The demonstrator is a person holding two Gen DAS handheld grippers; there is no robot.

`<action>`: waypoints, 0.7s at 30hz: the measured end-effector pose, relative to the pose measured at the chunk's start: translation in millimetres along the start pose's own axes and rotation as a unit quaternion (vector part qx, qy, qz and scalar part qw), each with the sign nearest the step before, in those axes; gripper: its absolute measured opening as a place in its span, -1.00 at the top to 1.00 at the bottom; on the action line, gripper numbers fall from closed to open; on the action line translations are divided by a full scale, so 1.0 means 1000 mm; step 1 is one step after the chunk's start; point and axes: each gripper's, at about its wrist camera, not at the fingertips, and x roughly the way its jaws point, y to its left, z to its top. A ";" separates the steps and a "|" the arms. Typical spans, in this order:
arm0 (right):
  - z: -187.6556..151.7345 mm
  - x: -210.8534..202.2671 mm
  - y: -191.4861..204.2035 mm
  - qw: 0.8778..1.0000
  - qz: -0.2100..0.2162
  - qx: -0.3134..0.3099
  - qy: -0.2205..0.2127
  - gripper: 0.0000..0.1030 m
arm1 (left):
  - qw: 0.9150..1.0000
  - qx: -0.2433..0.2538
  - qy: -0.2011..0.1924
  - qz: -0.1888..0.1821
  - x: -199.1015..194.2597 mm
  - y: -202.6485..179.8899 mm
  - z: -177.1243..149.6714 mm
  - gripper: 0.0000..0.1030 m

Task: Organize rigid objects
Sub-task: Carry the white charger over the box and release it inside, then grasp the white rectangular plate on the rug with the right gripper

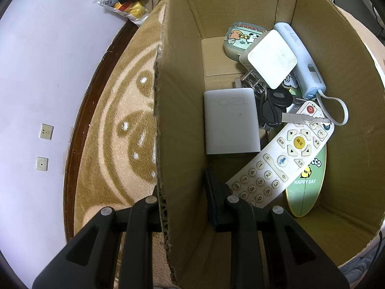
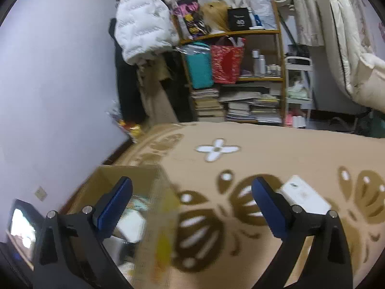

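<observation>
A cardboard box [image 1: 182, 77] stands on a brown patterned blanket. My left gripper [image 1: 185, 192] is shut on the box's left wall, one finger outside and one inside. Inside lie a white remote [image 1: 281, 159], a white power brick [image 1: 231, 125], a square white charger [image 1: 272, 59], keys [image 1: 276, 108], a pale blue device with a strap [image 1: 305, 62], a cartoon case [image 1: 240, 38] and a green oval card [image 1: 308, 187]. My right gripper [image 2: 192, 202] is open and empty above the blanket. The box [image 2: 134, 175] is blurred at its lower left. A white flat box [image 2: 303, 195] lies behind its right finger.
A white wall [image 1: 36, 72] with two sockets runs along the left. A snack bag [image 1: 125, 7] lies by the wall. A shelf [image 2: 240, 72] with bags and stacked books stands beyond the blanket [image 2: 276, 149]. A lit screen [image 2: 21, 228] is at the lower left.
</observation>
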 end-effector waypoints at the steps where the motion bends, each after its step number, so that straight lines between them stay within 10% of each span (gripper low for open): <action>1: 0.000 0.001 -0.005 1.000 -0.005 0.003 0.002 -1.00 | 1.000 -0.001 0.000 -0.001 0.000 0.000 0.000 0.56; 21: -0.001 0.043 -0.120 0.996 -0.068 0.023 0.054 -1.00 | 1.000 -0.016 0.004 -0.016 0.003 0.007 -0.002 0.63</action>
